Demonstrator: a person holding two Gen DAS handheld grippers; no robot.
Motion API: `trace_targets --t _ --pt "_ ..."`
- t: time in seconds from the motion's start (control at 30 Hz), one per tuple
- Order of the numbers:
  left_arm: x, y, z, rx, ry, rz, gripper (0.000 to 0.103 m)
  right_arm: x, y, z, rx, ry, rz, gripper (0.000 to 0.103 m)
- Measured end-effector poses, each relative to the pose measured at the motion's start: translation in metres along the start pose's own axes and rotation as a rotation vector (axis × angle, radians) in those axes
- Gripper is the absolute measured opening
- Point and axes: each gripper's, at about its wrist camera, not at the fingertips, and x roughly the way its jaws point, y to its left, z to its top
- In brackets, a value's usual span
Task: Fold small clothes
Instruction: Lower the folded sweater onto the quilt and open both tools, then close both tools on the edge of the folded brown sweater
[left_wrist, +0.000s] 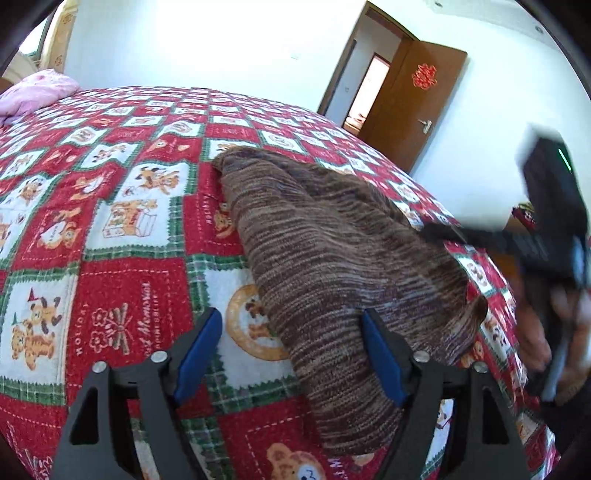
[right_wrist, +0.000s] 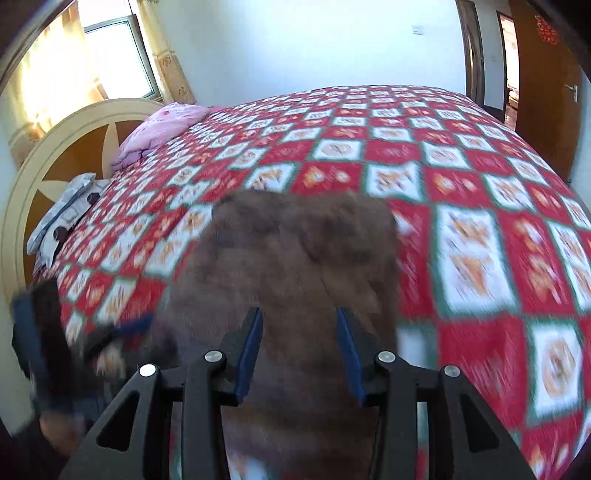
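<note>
Two tongs over the bed! Left wrist view: left tongs (left_wrist: 291, 354) gape wide, brown knit garment (left_wrist: 332, 251) lying on the patchwork quilt (left_wrist: 122, 236), nothing pinched. Right wrist view, blurred: right tongs (right_wrist: 299, 347) part-open above the garment (right_wrist: 295, 258), gripping nothing.

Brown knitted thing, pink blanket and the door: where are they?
brown knitted garment (left_wrist: 332, 258): left wrist view, on the middle of its striped knit.
pink blanket (right_wrist: 162, 123): right wrist view, on its bunched top by the headboard.
door (left_wrist: 413, 107): left wrist view, on its wooden panel.
</note>
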Motion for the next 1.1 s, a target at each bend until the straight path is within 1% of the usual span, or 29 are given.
trace_targets --t 0.07,0.13,0.17,0.2,0.27,0.33,0.4,0.43,0.47,0.53,0.57,0.63,0.67,0.7,0.77,0.83,0.87,0.9,1.0,1.03,1.1 --pt "-0.001 0.002 0.0 -0.016 -0.004 0.002 0.088 -0.006 -0.005 -0.023 -0.01 0.039 0.001 0.043" --pt "0.001 0.004 0.001 -0.025 0.001 0.001 0.088 -0.002 -0.008 -0.047 -0.011 0.1 -0.034 0.043" --pt "0.002 0.003 0.001 -0.022 0.004 0.004 0.089 -0.002 -0.009 -0.059 -0.022 0.107 -0.043 0.043" --pt "0.003 0.001 0.002 -0.011 0.01 0.011 0.092 -0.005 -0.008 -0.066 -0.048 0.091 -0.057 0.043" --pt "0.006 -0.005 0.002 0.021 0.026 0.035 0.096 -0.01 -0.006 -0.073 -0.082 0.081 -0.068 0.043" --pt "0.011 -0.013 0.002 0.068 0.048 0.065 0.1 -0.012 -0.008 -0.071 -0.071 0.11 -0.06 0.043" --pt "0.013 -0.018 0.001 0.102 0.062 0.092 0.1 -0.015 -0.008 -0.067 -0.089 0.127 -0.059 0.043" --pt "0.012 -0.019 0.0 0.105 0.062 0.095 0.1 -0.02 -0.008 -0.062 -0.088 0.106 -0.059 0.043" --pt "0.012 -0.017 0.0 0.1 0.061 0.092 0.1 -0.026 -0.01 -0.057 -0.074 0.061 -0.052 0.043" --pt "0.011 -0.015 0.0 0.088 0.059 0.082 0.1 -0.033 -0.013 -0.039 -0.043 -0.024 -0.002 0.043" --pt "0.011 -0.014 0.0 0.087 0.059 0.081 0.101 -0.031 -0.015 -0.027 -0.033 -0.044 0.018 0.043" --pt "0.012 -0.016 -0.001 0.097 0.062 0.09 0.101 -0.022 -0.019 -0.007 -0.012 -0.065 0.006 0.043" --pt "0.012 -0.018 -0.001 0.103 0.061 0.097 0.101 -0.013 -0.023 0.005 -0.005 -0.067 -0.013 0.04" --pt "0.013 -0.018 -0.001 0.104 0.06 0.099 0.101 -0.002 -0.027 0.017 -0.001 -0.066 -0.047 0.033" --pt "0.013 -0.017 -0.001 0.102 0.058 0.097 0.101 0.022 -0.037 0.034 0.033 -0.016 -0.086 0.032" --pt "0.013 -0.016 -0.001 0.097 0.059 0.093 0.102 0.044 -0.051 0.044 0.085 0.035 -0.088 0.028" --pt "0.013 -0.017 -0.001 0.099 0.059 0.094 0.102 0.054 -0.055 0.047 0.094 0.048 -0.092 0.018" --pt "0.014 -0.017 -0.001 0.101 0.058 0.097 0.102 0.059 -0.055 0.05 0.084 0.046 -0.106 0.004" --pt "0.014 -0.019 -0.001 0.11 0.061 0.104 0.103 0.059 -0.047 0.055 0.024 0.013 -0.159 0.003" --pt "0.015 -0.019 -0.002 0.114 0.063 0.105 0.103 0.058 -0.047 0.056 0.022 -0.001 -0.189 0.003" --pt "0.017 -0.021 -0.002 0.124 0.074 0.111 0.103 0.062 -0.054 0.057 0.041 0.01 -0.203 0.003"
